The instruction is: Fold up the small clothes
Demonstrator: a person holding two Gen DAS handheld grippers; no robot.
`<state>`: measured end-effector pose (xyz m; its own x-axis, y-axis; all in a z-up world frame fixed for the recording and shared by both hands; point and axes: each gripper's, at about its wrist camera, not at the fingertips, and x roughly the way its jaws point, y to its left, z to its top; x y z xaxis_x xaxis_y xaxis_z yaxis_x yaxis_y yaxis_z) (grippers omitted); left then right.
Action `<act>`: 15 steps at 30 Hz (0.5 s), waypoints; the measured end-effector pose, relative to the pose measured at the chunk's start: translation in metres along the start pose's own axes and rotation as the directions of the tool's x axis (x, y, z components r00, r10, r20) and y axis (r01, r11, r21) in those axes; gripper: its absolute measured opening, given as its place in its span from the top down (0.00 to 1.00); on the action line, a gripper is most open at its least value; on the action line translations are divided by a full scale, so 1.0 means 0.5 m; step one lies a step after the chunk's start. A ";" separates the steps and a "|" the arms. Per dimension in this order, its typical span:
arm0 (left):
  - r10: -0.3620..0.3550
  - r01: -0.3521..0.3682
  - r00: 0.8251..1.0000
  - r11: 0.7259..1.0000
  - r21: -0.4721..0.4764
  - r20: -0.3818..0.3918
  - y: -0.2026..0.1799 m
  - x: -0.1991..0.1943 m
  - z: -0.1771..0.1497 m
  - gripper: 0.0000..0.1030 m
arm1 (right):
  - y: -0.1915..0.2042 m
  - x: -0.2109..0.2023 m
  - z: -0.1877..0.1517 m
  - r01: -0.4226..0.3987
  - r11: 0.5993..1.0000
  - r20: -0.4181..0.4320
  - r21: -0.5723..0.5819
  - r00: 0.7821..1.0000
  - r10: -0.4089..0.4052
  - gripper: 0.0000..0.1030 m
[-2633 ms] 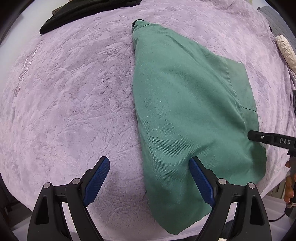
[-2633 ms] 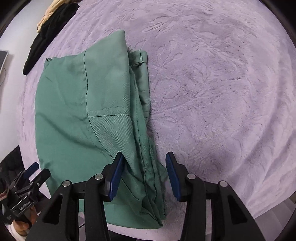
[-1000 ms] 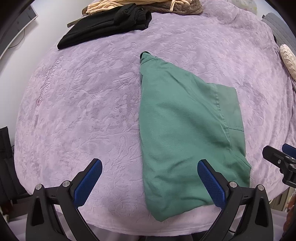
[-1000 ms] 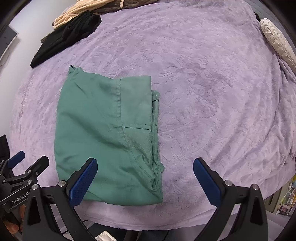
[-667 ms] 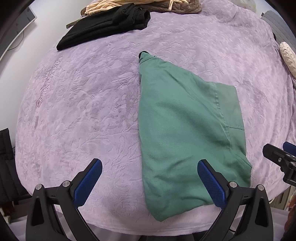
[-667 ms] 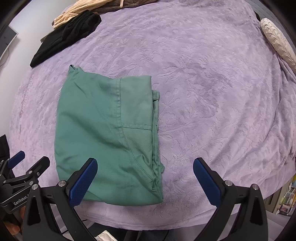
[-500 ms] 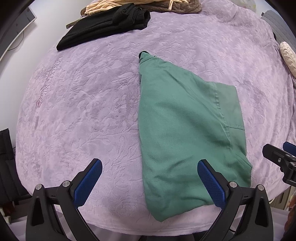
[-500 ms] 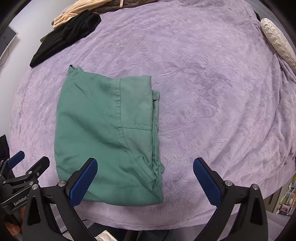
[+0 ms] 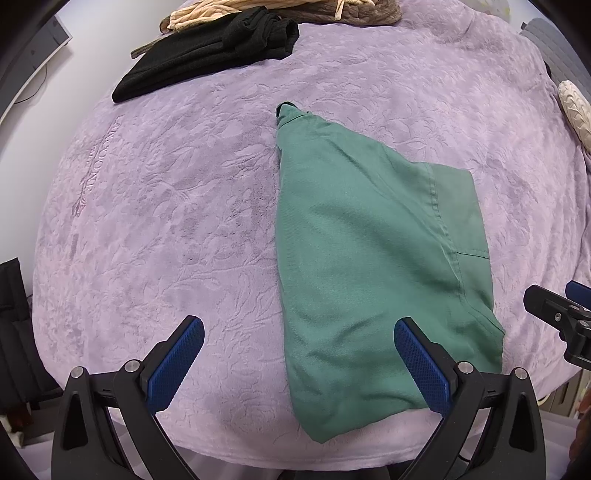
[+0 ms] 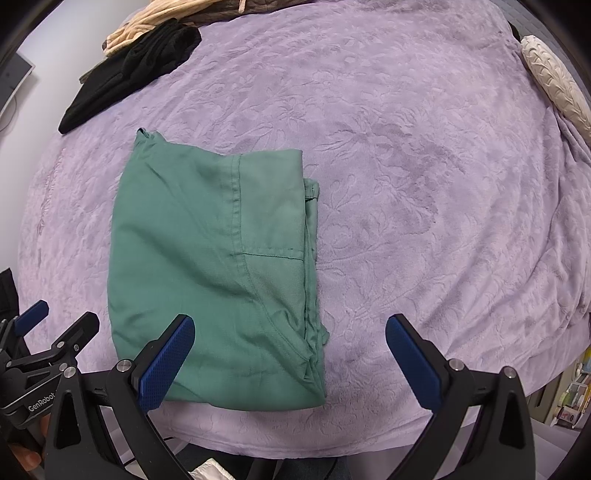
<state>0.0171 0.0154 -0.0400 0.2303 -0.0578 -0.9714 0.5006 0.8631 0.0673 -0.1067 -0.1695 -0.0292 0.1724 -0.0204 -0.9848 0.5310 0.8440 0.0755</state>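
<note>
Garment: we see the folded green shorts (image 10: 214,273) lying flat on the purple blanket (image 10: 424,192), close to its near edge and left of centre in the right wrist view.
Left gripper (image 9: 299,360): jaws spread wide, holding nothing, hanging above the near edge with its right pad (image 9: 421,360) over the shorts' near corner.
Right gripper (image 10: 290,356): also spread wide and empty, its left pad (image 10: 166,363) over the shorts' near edge.
Stage: we judge this fold finished or nearly so, with both tools clear of the cloth.
Risk: the layers along the shorts' right side (image 10: 312,258) are stacked loosely; if we pinch only the top layer there, the bundle could slide apart.
Risk, edge: the shorts sit close to the blanket's near edge, so a pull toward us could drag them off it.
Other clothes: a black garment (image 9: 207,55) and a beige one (image 9: 218,11) lie at the far left corner, well apart.
Hard to make out: we cannot count the layers underneath; the pile at the far edge is cut off.
</note>
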 end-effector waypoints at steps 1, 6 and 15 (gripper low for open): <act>0.000 0.000 1.000 1.000 0.001 0.000 0.000 0.000 0.000 0.00 | 0.000 0.000 -0.001 0.000 1.000 0.000 0.001 1.000 0.000 0.00; 0.000 0.000 1.000 1.000 0.004 0.001 0.000 0.000 0.000 0.00 | -0.001 0.000 0.001 0.000 1.000 0.000 0.000 1.000 0.000 0.00; 0.002 -0.003 1.000 1.000 0.009 0.005 -0.001 -0.003 -0.002 0.00 | -0.001 0.000 -0.002 -0.001 1.000 0.000 0.001 1.000 0.001 0.00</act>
<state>0.0156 0.0157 -0.0388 0.2357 -0.0582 -0.9701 0.5075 0.8586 0.0718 -0.1081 -0.1695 -0.0297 0.1734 -0.0194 -0.9847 0.5314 0.8436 0.0770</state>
